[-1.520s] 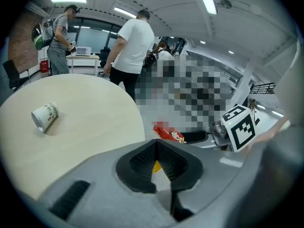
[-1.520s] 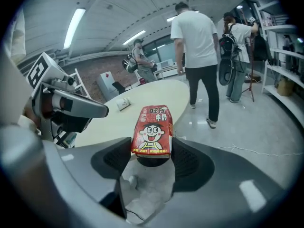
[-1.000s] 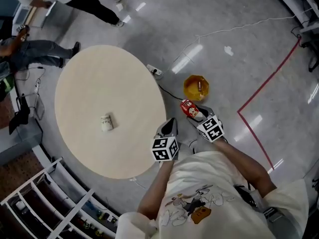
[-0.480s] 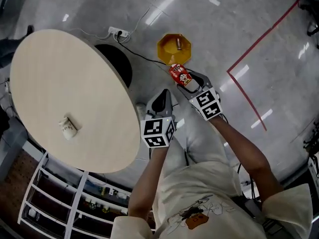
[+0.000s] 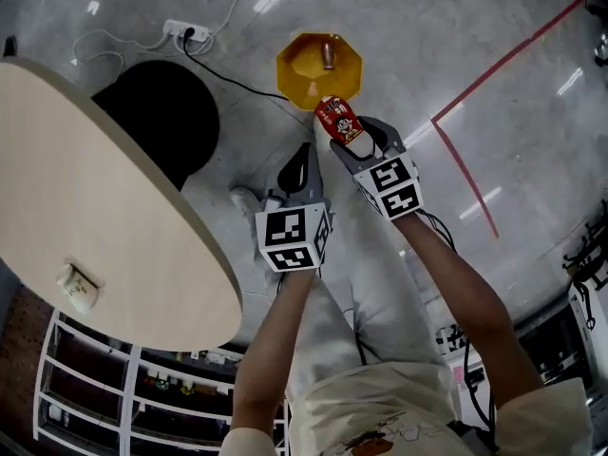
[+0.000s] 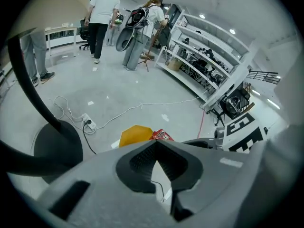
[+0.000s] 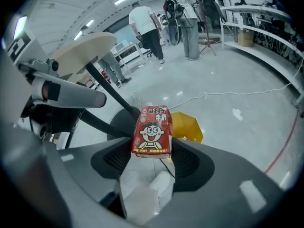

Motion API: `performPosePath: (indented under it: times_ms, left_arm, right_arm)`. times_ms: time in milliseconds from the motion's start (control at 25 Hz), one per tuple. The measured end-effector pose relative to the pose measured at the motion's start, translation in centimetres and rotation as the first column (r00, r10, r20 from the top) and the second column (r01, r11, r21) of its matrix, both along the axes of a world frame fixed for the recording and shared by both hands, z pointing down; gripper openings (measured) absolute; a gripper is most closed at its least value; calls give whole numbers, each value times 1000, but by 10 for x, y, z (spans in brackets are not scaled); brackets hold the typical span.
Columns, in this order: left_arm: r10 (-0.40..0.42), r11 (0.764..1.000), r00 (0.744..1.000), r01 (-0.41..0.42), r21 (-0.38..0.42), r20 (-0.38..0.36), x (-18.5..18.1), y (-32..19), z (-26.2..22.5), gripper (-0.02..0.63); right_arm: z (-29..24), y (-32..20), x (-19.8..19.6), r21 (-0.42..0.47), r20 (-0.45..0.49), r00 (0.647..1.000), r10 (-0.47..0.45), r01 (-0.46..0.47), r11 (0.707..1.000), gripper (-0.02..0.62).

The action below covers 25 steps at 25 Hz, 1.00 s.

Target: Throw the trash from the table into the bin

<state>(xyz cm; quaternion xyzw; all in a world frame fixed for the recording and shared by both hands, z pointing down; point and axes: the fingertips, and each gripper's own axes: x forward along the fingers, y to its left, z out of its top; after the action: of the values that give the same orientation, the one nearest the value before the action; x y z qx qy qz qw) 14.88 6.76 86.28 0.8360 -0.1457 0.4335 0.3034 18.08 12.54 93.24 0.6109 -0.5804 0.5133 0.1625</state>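
Note:
My right gripper (image 5: pixel 344 133) is shut on a red milk carton (image 5: pixel 338 120) with a cartoon face, held upright between its pads (image 7: pixel 153 131). The carton hangs just short of the near rim of a yellow eight-sided bin (image 5: pixel 319 65) on the floor, which holds one small item. The bin (image 7: pixel 186 126) shows right behind the carton in the right gripper view. My left gripper (image 5: pixel 305 162) is beside it on the left, shut with nothing in it, its tips meeting (image 6: pixel 156 144). A crumpled white piece of trash (image 5: pixel 78 287) lies on the round beige table (image 5: pixel 95 188) at the left.
The table's black round base (image 5: pixel 157 112) stands left of the bin. A power strip (image 5: pixel 180 32) and cables lie on the grey floor, and a red tape line (image 5: pixel 475 93) runs at the right. White shelving (image 5: pixel 142 388) is below the table. People stand far off (image 6: pixel 102 13).
Both grippers have sunk towards the floor, the right one still carrying the carton, which now hangs at the bin's near rim. The table has slid off to the left of the head view.

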Motion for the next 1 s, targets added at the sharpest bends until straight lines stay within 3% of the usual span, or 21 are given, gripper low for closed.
performPosePath:
  times_ms: [240, 480, 760, 1000]
  left_arm:
    - [-11, 1000, 1000, 11, -3, 29, 9, -4, 83, 6]
    - [-73, 997, 994, 72, 11, 76, 1, -23, 151, 6]
    - [-60, 998, 992, 59, 12, 112, 4, -33, 211, 6]
    - [-41, 999, 993, 45, -31, 108, 13, -24, 248, 6]
  right_arm:
    - [70, -7, -1, -32, 7, 1000, 9, -9, 999, 275]
    - [124, -15, 2, -75, 4, 1000, 20, -20, 997, 275]
    - [175, -27, 18, -106, -16, 1000, 0, -2, 994, 275]
    - [210, -30, 29, -134, -20, 999, -31, 28, 991, 277]
